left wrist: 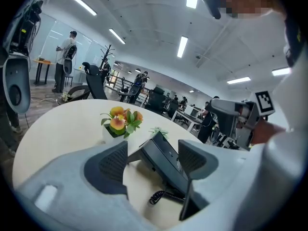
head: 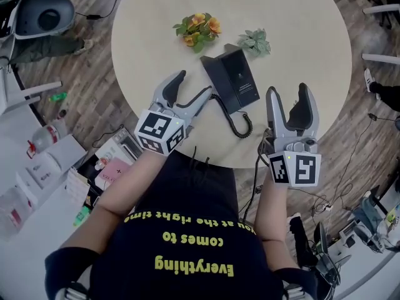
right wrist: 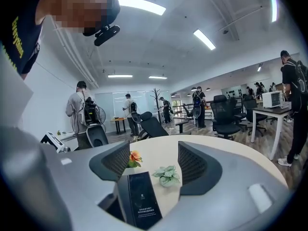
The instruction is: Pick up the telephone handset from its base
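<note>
Both left tool [head: 195, 85] and right tool [head: 289, 92] gape empty over round office table [head: 144, 30].

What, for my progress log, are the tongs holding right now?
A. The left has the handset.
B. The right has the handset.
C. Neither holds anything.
C: the left tongs and the right tongs both stand open with their pads pressing on nothing, and the telephone sits on the table ahead of them.

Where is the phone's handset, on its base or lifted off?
On its base: the handset lies flat on the base, cord slack beside it.
</note>
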Action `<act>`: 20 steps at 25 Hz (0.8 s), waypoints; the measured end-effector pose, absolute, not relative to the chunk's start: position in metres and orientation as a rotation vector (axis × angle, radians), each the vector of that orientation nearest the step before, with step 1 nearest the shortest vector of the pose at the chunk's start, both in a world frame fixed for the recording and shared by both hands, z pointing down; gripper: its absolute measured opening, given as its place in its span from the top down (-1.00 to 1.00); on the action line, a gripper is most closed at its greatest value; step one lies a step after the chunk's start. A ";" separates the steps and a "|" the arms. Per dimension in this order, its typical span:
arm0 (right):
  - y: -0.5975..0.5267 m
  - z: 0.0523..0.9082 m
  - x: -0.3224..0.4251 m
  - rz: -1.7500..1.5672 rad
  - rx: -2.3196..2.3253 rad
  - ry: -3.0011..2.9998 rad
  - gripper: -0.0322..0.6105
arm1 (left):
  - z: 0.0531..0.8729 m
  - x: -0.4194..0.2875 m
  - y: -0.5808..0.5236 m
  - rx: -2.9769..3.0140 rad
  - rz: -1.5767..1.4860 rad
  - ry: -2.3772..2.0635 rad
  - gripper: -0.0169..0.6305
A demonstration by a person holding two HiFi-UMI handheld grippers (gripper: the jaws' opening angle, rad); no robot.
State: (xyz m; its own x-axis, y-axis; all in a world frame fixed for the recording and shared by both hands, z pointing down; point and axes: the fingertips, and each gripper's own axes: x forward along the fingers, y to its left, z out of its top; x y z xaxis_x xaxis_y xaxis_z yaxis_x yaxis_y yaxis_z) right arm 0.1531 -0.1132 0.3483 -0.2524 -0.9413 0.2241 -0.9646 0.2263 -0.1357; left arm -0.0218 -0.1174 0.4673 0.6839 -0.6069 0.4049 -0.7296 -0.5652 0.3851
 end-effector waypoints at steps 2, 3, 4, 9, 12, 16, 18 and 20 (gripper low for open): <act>-0.113 0.355 0.151 0.395 1.839 -2.384 -0.06 | 0.477 -0.015 -0.116 2.349 0.320 -1.002 -0.09; -0.113 0.357 0.151 0.402 1.833 -2.383 -0.06 | 0.482 -0.012 -0.115 2.341 0.329 -0.989 -0.09; -0.113 0.358 0.151 0.408 1.828 -2.383 -0.06 | 0.488 -0.008 -0.113 2.333 0.339 -0.976 -0.09; -0.113 0.365 0.154 0.426 1.817 -2.380 -0.06 | 0.524 0.004 -0.108 2.251 0.379 -0.913 -0.09; -0.111 0.368 0.159 0.431 1.819 -2.372 -0.06 | 0.537 0.013 -0.103 2.207 0.382 -0.864 -0.04; -0.109 0.373 0.164 0.449 1.822 -2.363 -0.06 | 0.545 0.027 -0.099 2.166 0.365 -0.812 0.05; -0.109 0.375 0.166 0.457 1.820 -2.361 -0.06 | 0.546 0.032 -0.098 2.161 0.363 -0.802 0.11; -0.108 0.376 0.168 0.463 1.817 -2.359 -0.06 | 0.548 0.035 -0.098 2.156 0.367 -0.801 0.15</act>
